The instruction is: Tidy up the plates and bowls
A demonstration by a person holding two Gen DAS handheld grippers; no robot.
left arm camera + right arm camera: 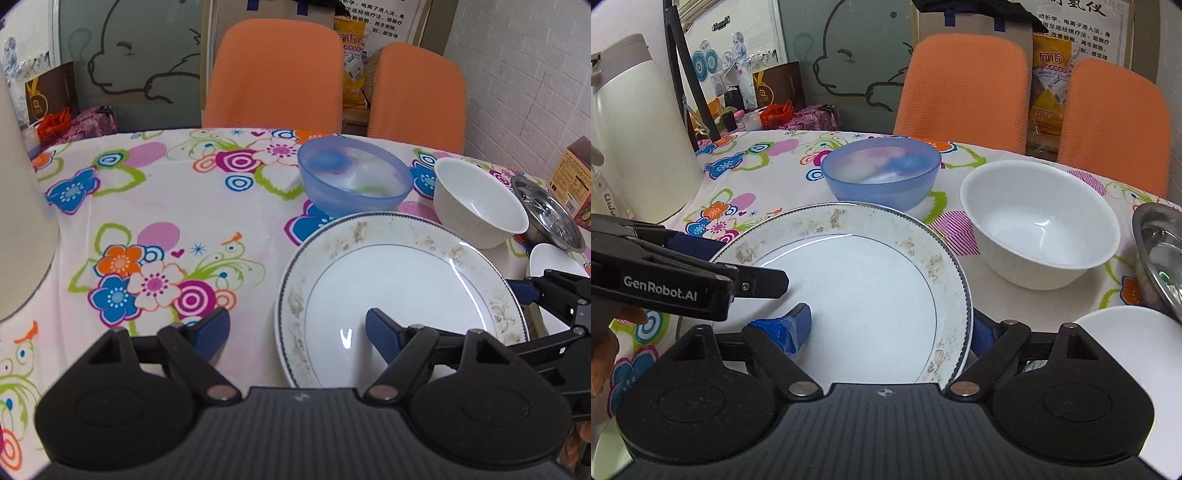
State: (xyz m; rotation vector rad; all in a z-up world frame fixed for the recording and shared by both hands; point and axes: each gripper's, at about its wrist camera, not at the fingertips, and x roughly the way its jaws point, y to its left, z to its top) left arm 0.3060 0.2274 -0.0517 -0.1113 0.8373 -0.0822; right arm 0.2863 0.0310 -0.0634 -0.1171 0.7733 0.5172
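A large white plate (399, 288) with a patterned rim lies near the table's front; it also shows in the right wrist view (864, 288). My left gripper (297, 332) is open, straddling the plate's left rim, one finger over the plate and one outside. My right gripper (890, 328) is open, straddling the plate's right rim. Behind the plate stand a blue translucent bowl (351, 177) (882, 173) and a white bowl (476, 206) (1038, 221). A small white plate (1123, 365) lies at the right front.
A steel bowl (1156, 251) (546, 214) sits at the right edge. A white kettle (635, 129) stands at the left. Two orange chairs (273, 74) stand behind the flowered tablecloth (147, 221). A brown box (576, 177) is at the far right.
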